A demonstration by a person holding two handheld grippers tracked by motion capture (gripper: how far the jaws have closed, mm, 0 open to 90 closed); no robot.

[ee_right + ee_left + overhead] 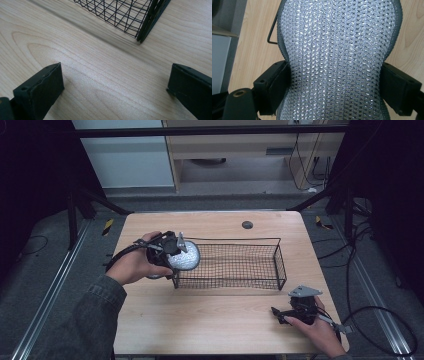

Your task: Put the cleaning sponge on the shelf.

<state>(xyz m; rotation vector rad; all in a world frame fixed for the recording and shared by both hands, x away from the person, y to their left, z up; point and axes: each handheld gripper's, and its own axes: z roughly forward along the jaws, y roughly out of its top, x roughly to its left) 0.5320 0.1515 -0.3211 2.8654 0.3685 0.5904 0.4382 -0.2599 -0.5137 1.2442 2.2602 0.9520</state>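
high view: left tongs grip a silvery mesh pouch at the wire basket's near end — probably about to drop it in. right tongs rest agape on the bench, holding nothing — just beside the basket's corner.

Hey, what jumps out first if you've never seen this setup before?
The shiny silver mesh pad clamped in the left gripper, held at the left end of the black wire basket mid-table. Next, the right gripper, open and holding nothing, low over the wooden table near its front right corner.
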